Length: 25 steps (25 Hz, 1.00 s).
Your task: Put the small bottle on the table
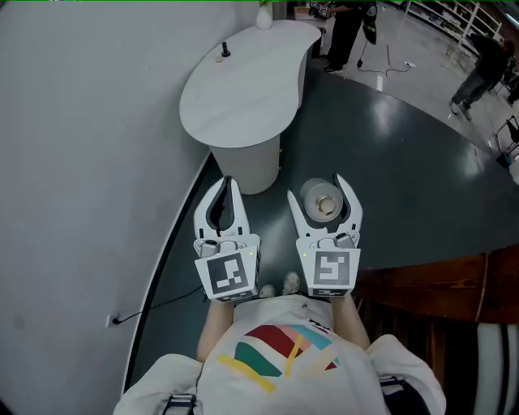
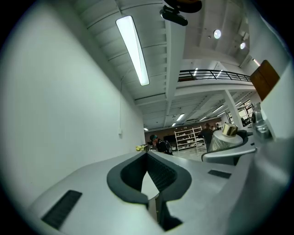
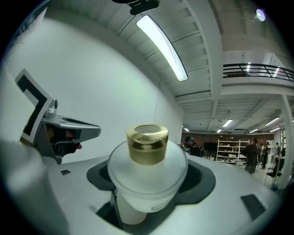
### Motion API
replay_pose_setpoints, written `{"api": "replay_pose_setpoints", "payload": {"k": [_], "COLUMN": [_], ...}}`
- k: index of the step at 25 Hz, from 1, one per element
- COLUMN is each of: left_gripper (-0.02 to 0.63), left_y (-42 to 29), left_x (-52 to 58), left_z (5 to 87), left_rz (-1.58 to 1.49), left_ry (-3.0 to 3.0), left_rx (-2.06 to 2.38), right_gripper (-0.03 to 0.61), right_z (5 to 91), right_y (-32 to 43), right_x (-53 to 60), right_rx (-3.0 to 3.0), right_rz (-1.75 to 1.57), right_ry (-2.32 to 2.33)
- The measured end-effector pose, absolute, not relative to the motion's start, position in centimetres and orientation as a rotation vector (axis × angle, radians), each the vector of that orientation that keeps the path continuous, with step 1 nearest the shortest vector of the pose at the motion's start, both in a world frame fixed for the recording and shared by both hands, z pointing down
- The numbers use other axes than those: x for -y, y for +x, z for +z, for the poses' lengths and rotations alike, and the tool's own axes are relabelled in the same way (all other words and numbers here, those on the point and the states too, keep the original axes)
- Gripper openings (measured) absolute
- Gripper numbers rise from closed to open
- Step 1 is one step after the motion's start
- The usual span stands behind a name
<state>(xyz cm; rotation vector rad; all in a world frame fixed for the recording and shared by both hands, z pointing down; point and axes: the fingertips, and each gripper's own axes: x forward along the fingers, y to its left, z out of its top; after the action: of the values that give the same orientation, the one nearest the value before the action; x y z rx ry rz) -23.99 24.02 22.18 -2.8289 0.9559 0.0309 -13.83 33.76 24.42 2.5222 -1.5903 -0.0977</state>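
Note:
A small frosted white bottle (image 1: 323, 203) with a gold cap (image 3: 147, 144) sits between the jaws of my right gripper (image 1: 318, 190), which is shut on its body and holds it upright above the dark floor. The jaws stand wide around it. The bottle (image 2: 224, 137) also shows at the right of the left gripper view. My left gripper (image 1: 228, 183) is level with the right one, shut, its tips meeting with nothing between them (image 2: 148, 153). The white curved table (image 1: 243, 97) stands ahead of both grippers, beside the wall.
A small dark object (image 1: 225, 53) and a white item (image 1: 264, 16) stand on the table's far part. The pale wall (image 1: 81, 162) runs along the left. A wooden piece of furniture (image 1: 438, 284) is at the right. People (image 1: 478, 65) stand far off across the floor.

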Motion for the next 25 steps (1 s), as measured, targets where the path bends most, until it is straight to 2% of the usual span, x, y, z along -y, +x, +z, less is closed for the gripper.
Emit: {"api": "replay_pose_setpoints", "payload": {"k": [17, 25], "left_gripper": [0.015, 0.015], "left_y": [-20.3, -15.6], "left_x": [-21.9, -17.3], "left_z": [23.1, 23.4], "left_rz": [0.076, 0.144], "left_ry": [-2.81, -2.805], "left_rx": [-1.041, -1.028], "right_gripper": [0.339, 0.339], "right_z": [25.2, 24.3], "right_y": [-8.6, -4.5], "right_x": [-34.2, -30.5], "right_rx": [1.583, 1.545], "right_rz": [-0.138, -0.249], "right_ry": [2.527, 2.496]}}
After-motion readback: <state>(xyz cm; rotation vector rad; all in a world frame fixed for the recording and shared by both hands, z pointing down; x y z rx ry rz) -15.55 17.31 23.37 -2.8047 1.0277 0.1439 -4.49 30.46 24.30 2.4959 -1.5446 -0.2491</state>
